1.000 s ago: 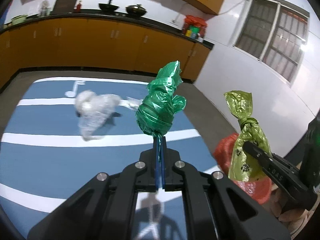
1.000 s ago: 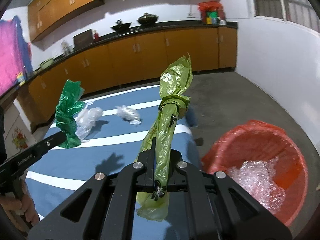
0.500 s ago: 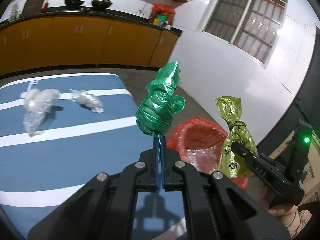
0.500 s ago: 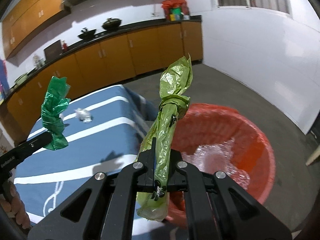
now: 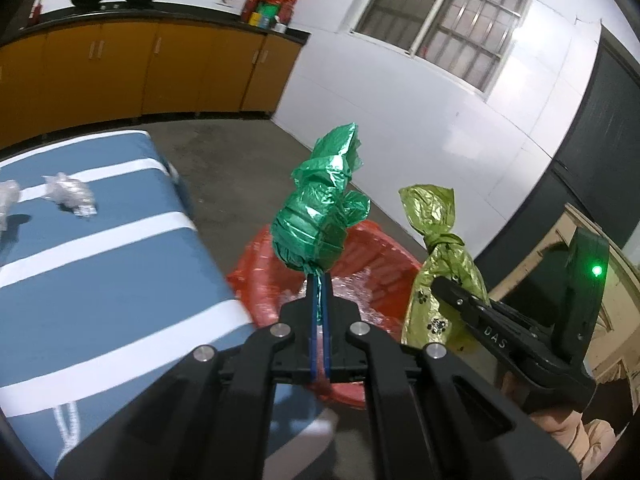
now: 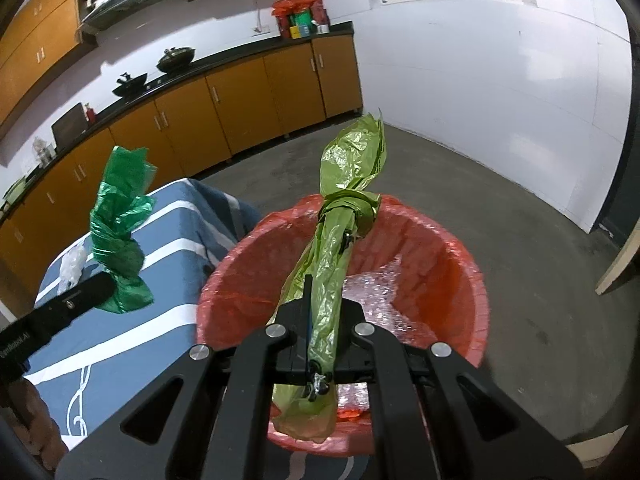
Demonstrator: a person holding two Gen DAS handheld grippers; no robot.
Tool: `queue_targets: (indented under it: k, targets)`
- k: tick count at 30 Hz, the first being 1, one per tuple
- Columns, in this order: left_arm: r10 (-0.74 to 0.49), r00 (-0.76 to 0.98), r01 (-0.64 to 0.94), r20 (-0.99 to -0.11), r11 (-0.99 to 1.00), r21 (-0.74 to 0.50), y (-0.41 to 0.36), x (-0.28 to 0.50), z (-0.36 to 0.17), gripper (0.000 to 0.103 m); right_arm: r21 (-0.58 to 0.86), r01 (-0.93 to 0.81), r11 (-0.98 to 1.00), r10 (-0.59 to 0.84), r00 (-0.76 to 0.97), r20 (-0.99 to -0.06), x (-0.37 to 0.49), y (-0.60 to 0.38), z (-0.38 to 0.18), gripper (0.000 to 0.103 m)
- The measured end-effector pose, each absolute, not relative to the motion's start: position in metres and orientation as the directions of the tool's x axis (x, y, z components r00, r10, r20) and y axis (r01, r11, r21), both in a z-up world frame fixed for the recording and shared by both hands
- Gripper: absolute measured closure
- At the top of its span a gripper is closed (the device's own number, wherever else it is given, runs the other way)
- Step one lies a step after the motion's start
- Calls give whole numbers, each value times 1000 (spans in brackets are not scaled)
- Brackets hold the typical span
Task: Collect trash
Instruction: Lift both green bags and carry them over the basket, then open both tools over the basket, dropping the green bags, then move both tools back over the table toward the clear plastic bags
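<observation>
My left gripper (image 5: 320, 300) is shut on a knotted green plastic bag (image 5: 320, 216) and holds it upright near the edge of a red-lined trash bin (image 5: 372, 260). My right gripper (image 6: 324, 320) is shut on a knotted yellow-green bag (image 6: 340, 232) and holds it over the red bin (image 6: 460, 264), which has clear crumpled plastic inside. The yellow-green bag (image 5: 440, 268) shows at the right of the left wrist view. The green bag (image 6: 120, 232) shows at the left of the right wrist view.
A table with a blue, white-striped cloth (image 5: 100, 272) stands left of the bin, with clear plastic scraps (image 5: 68, 196) on it. Orange cabinets (image 6: 240, 96) line the far wall. A white wall (image 6: 500, 80) stands to the right above grey concrete floor (image 6: 520, 220).
Both grippers have swung right from above the table to the red bin, each still holding its bag. The bin now lies under the right gripper.
</observation>
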State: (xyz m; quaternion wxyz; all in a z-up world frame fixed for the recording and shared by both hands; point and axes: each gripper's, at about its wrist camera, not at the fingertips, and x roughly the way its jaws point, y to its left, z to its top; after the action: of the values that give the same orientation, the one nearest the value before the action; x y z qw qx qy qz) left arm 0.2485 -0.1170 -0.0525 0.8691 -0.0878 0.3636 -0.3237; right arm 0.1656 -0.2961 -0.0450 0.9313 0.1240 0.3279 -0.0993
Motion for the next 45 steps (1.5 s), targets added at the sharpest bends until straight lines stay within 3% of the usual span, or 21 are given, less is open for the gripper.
queue_targets:
  k: [12, 15, 17, 22, 28, 32, 37, 45]
  targets:
    - [-665, 450, 541, -596, 734, -410, -165, 264, -67, 99, 180, 308, 934, -131, 766, -630, 158, -320, -47, 97]
    - [-663, 441, 533, -605, 736, -418, -169, 269, -69, 90, 193, 316, 929, -126, 760, -637, 158, -324, -51, 85]
    - [-655, 446, 523, -611, 744, -415, -167, 270, -72, 83, 198, 320, 927, -128, 762, -634, 155, -324, -52, 64]
    - [-611, 484, 481, -627, 784, -392, -153, 272, -79, 70, 194, 327, 925, -135, 760, -636, 154, -324, -53, 62]
    - [-529, 562, 398, -636, 847, -353, -116, 273, -81, 51, 153, 326, 933, -167, 767, -619, 157, -315, -49, 42]
    - [-450, 620, 329, -643, 893, -309, -84, 273, -81, 41, 130, 300, 945, -162, 776, -610, 163, -303, -44, 36]
    - [-330, 677, 212, -658, 943, -256, -34, 276, -81, 31, 121, 226, 967, -109, 789, -604, 181, -279, -39, 36]
    - [-128, 739, -2, -661, 981, -192, 54, 280, -84, 23, 112, 42, 993, 35, 797, -603, 227, -211, -35, 36]
